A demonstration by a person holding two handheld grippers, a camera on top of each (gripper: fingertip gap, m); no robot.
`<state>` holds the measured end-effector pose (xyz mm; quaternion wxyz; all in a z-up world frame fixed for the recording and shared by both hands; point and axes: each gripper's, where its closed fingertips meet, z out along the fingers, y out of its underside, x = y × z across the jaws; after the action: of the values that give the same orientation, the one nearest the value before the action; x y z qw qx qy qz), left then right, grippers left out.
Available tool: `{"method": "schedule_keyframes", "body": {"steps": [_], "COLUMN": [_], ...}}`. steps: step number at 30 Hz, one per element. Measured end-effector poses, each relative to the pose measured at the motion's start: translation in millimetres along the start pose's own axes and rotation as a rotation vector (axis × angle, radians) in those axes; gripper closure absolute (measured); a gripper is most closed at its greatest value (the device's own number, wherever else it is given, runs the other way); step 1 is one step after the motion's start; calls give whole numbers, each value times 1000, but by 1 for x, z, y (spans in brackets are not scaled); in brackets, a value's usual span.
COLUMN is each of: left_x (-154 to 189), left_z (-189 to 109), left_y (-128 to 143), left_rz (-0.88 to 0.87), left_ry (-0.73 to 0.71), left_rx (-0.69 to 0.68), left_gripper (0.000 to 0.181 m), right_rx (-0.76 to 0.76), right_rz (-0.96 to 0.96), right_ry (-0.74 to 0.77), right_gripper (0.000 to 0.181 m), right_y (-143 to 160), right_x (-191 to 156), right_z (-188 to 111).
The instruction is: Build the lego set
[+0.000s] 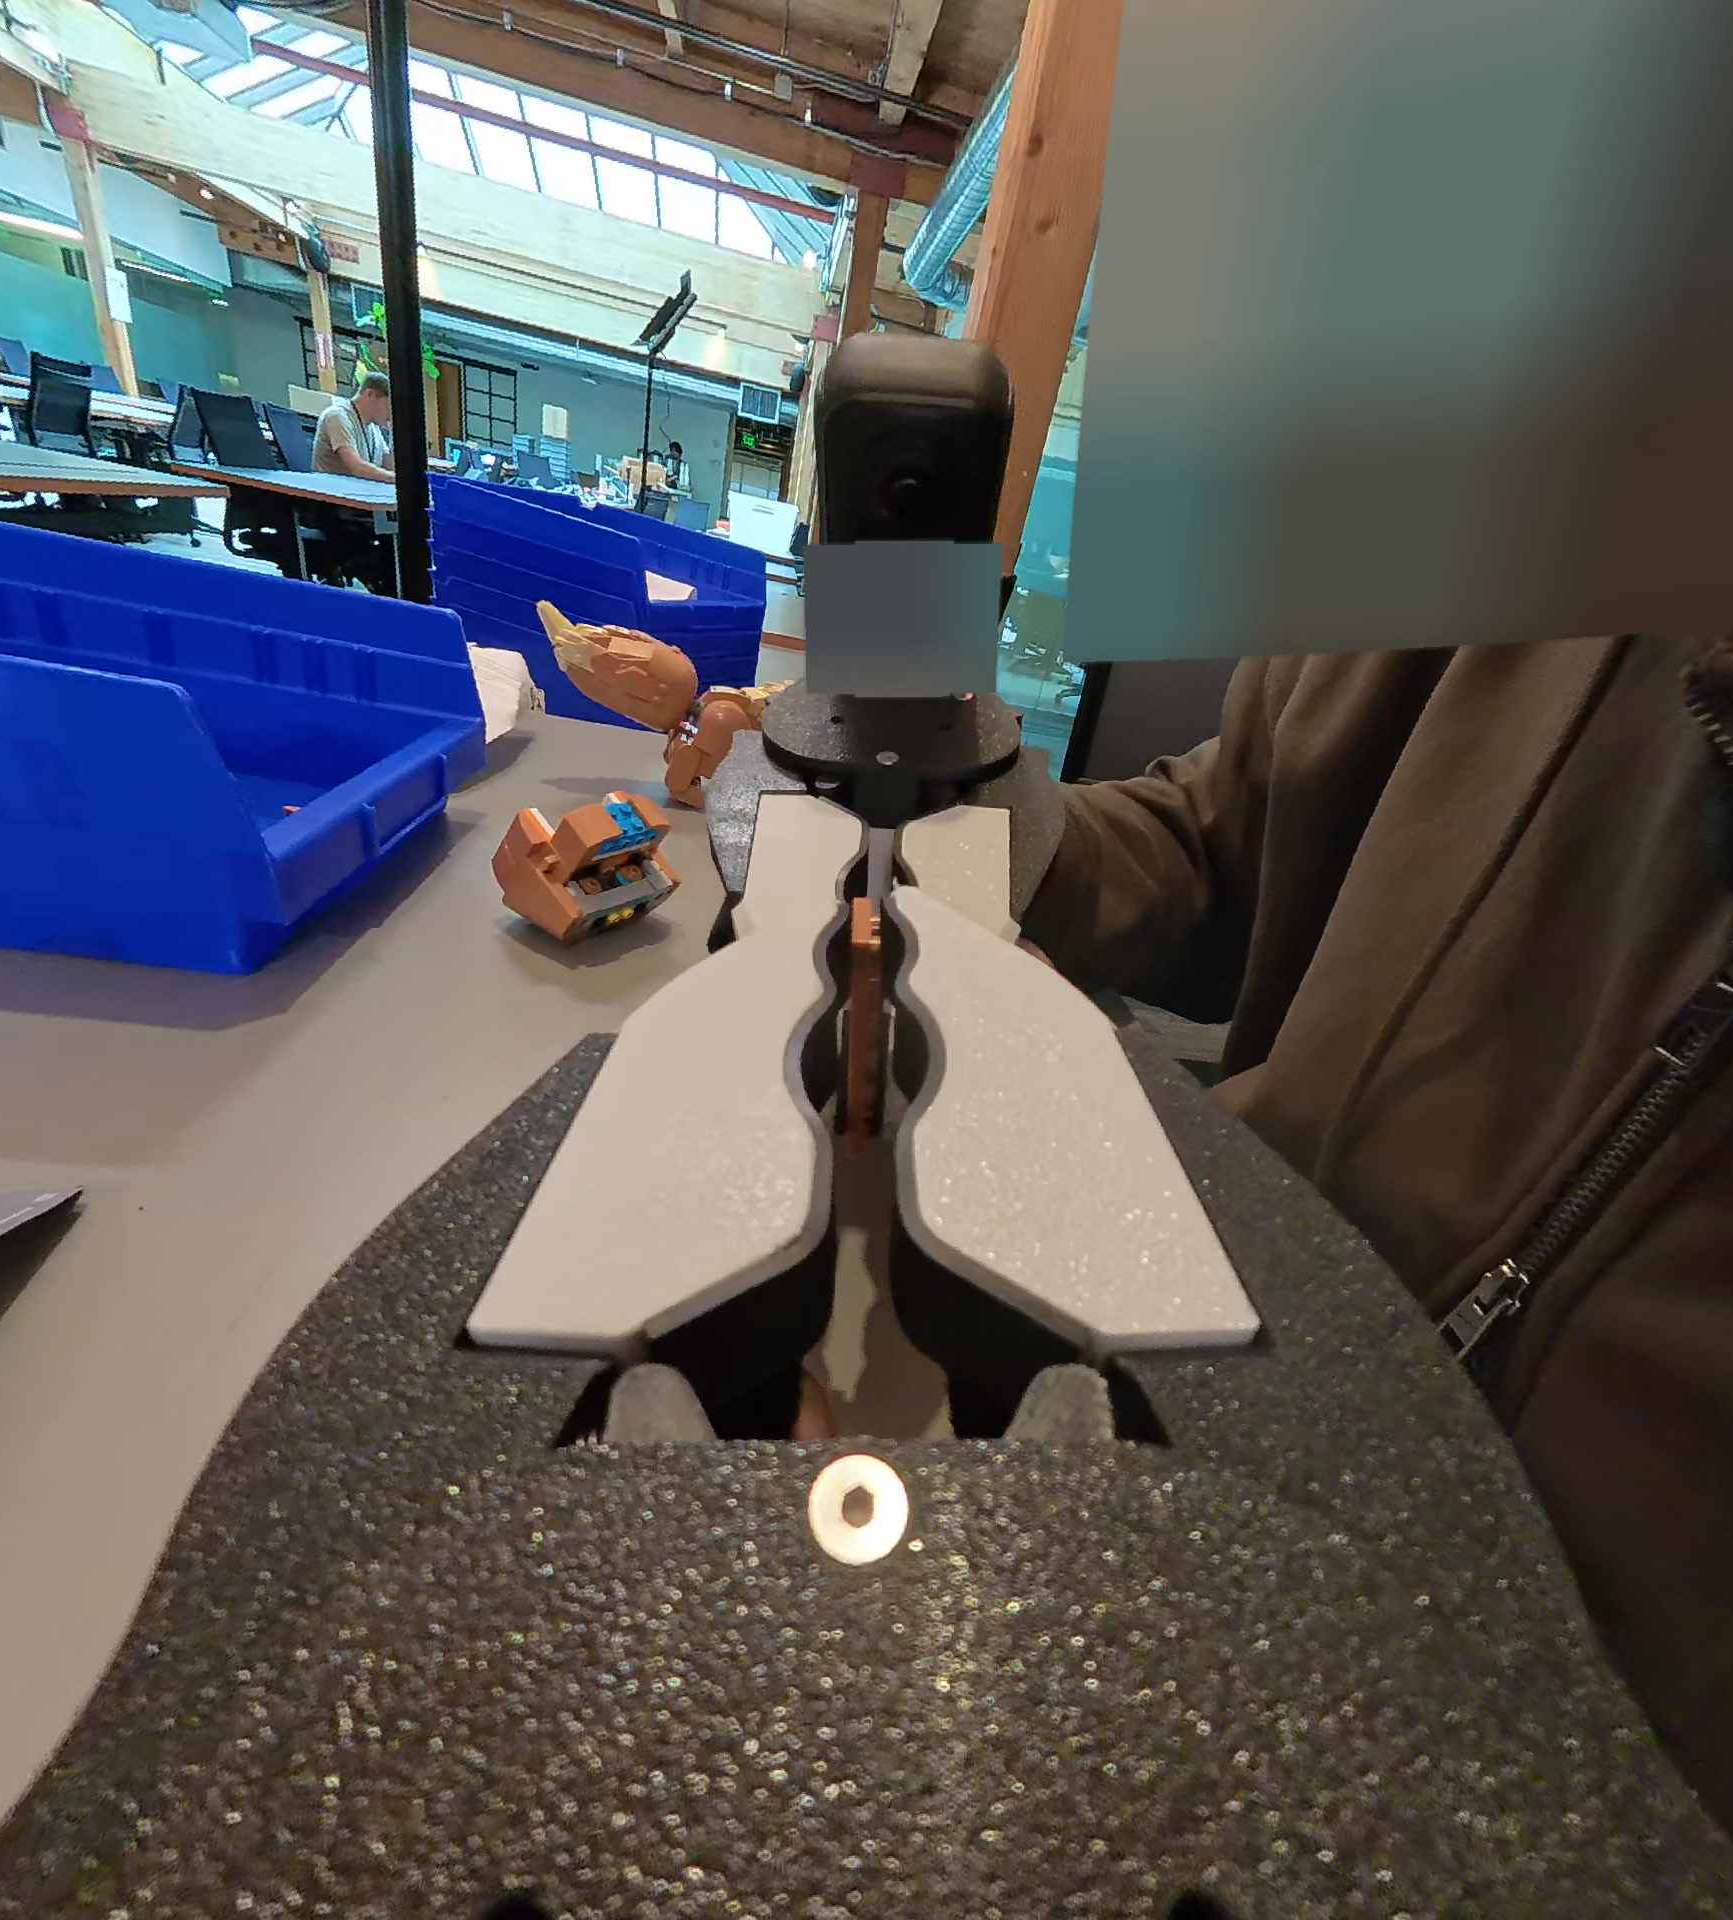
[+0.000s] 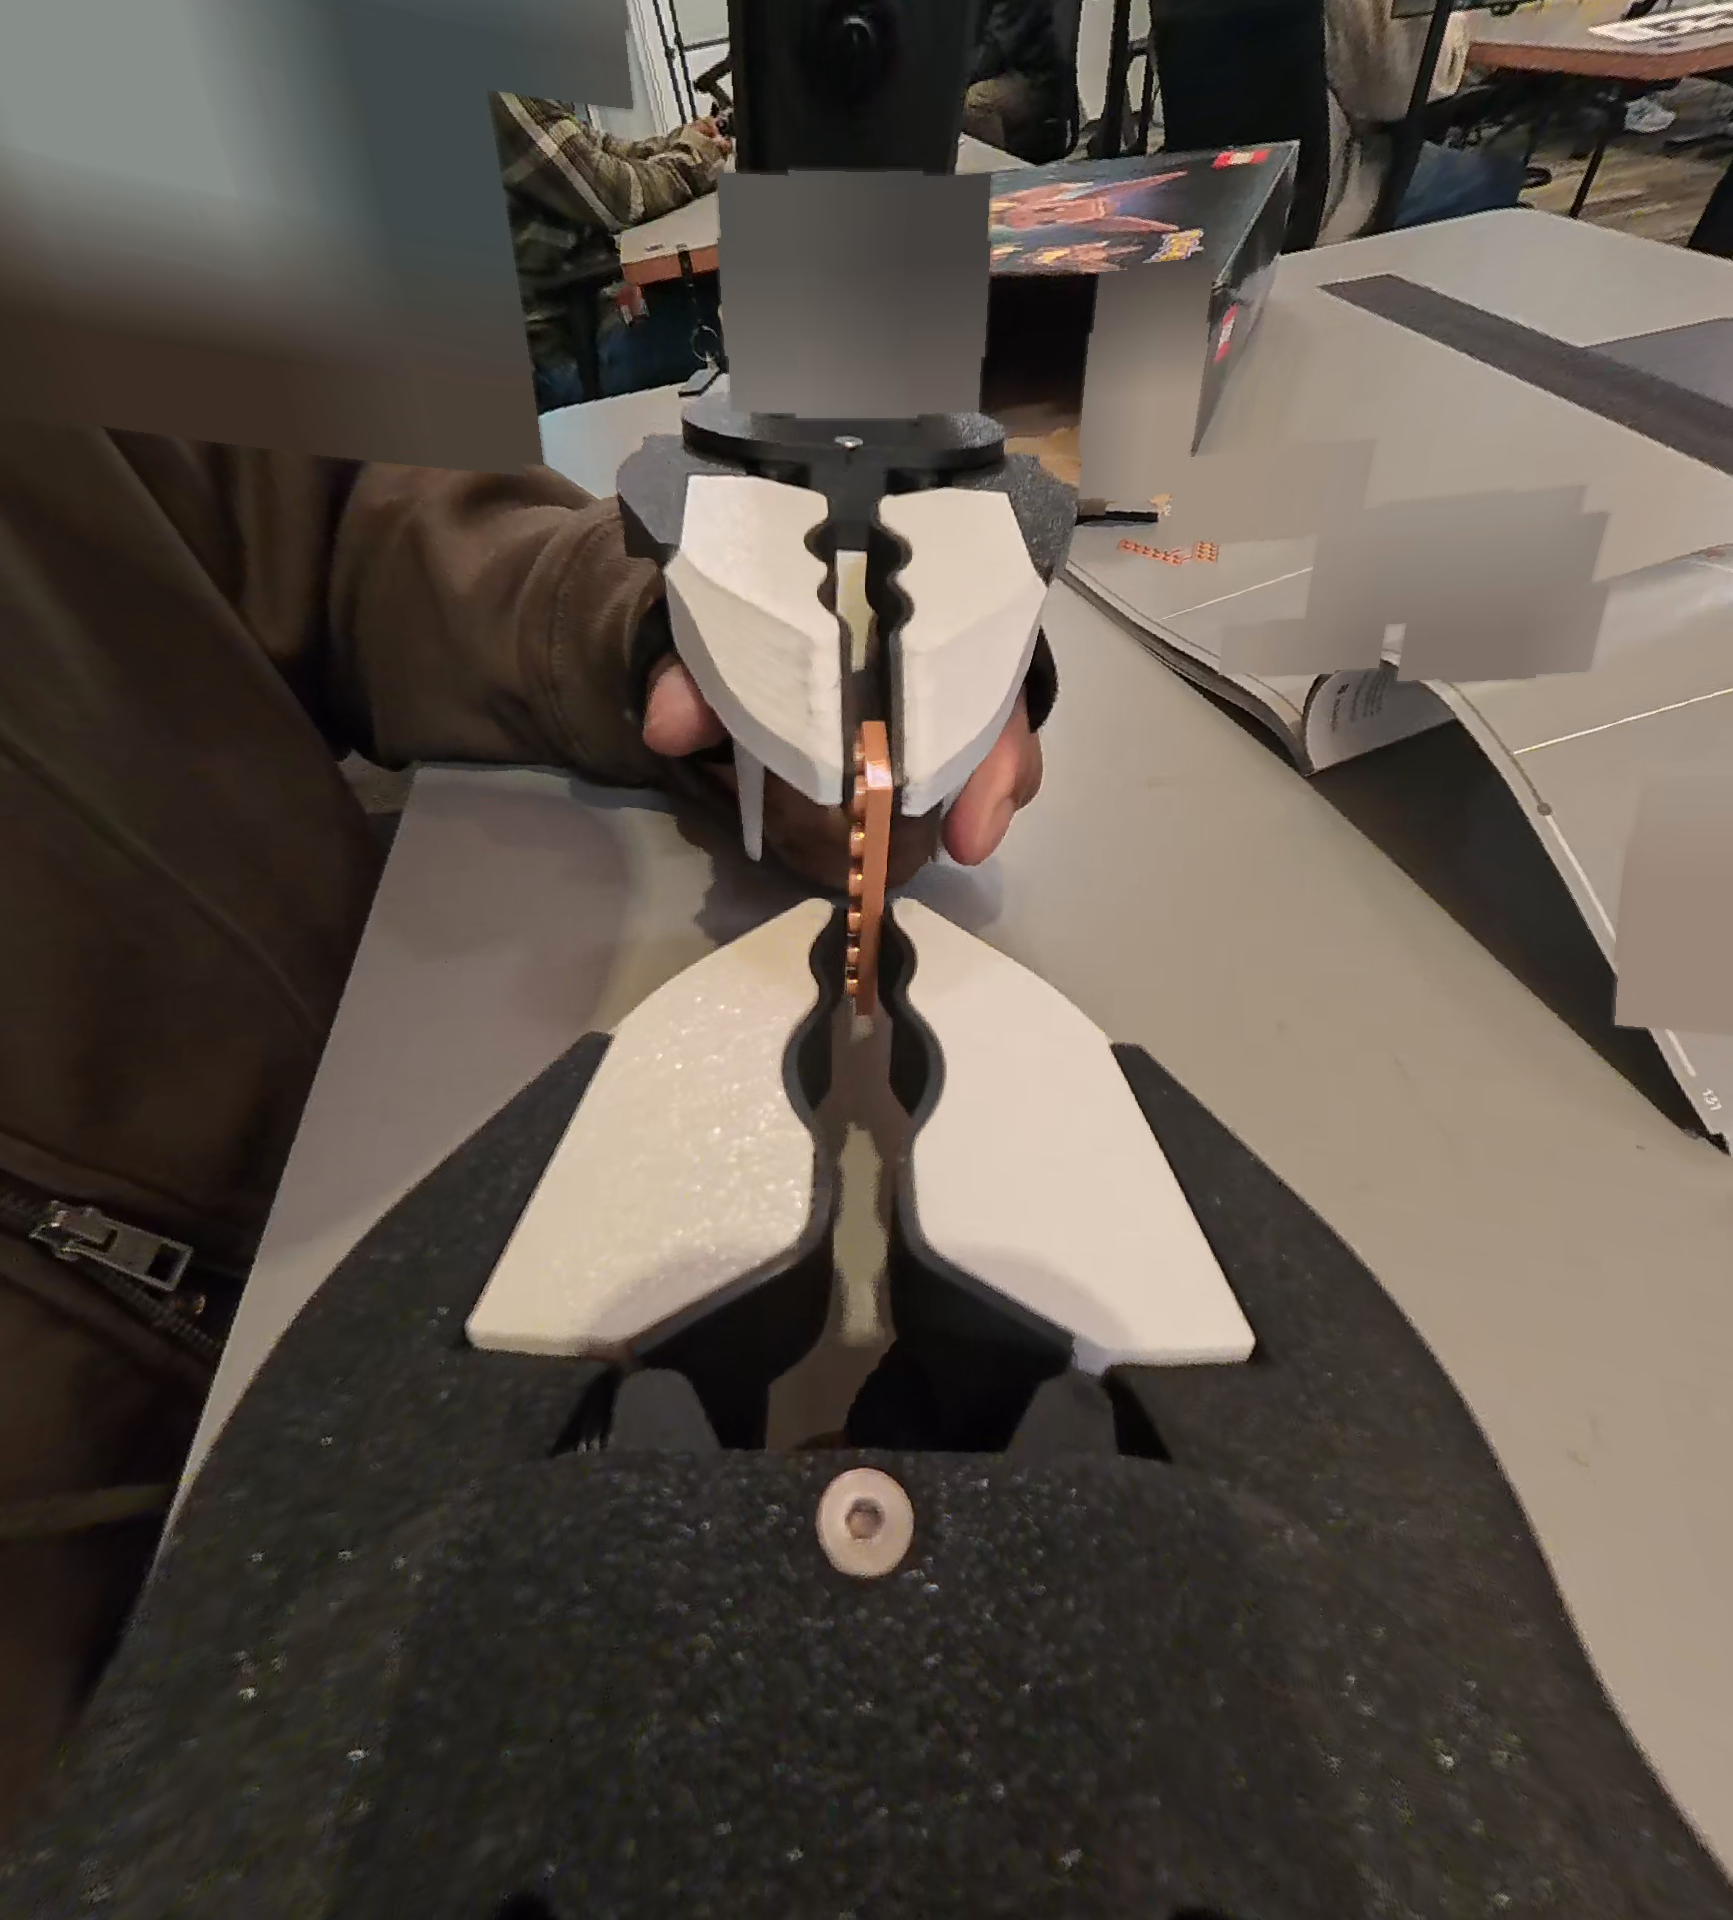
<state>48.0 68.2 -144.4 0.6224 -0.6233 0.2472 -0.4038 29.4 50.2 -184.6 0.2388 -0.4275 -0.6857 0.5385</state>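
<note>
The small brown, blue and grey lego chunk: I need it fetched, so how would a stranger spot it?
Find the big blue plastic bin on the grey table. Right of it lies the small brown, blue and grey lego chunk, boxy, unlike the brown lego figure behind.

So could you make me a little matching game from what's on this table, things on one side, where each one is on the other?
Things:
1. brown plate
2. blue bin
3. instruction booklet
4. small brown build

Places:
A. lying open on the table
B. on its side beside the bin
C. held between both sets of jaws
D. far left of the table

Pairs: 1-C, 2-D, 3-A, 4-B
</note>
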Motion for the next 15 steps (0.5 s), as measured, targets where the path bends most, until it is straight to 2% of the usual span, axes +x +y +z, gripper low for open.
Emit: {"method": "schedule_keyframes", "body": {"steps": [15], "left_x": [-10], "left_z": [-6], "left_y": [-7], "left_rz": [3], "left_ry": [-44], "left_rx": [53], "left_gripper": [166], "right_rx": [8], "right_rz": [57], "right_ry": [12], "right_gripper": [176], "right_y": [0], "right_x": [8], "right_z": [-6]}}
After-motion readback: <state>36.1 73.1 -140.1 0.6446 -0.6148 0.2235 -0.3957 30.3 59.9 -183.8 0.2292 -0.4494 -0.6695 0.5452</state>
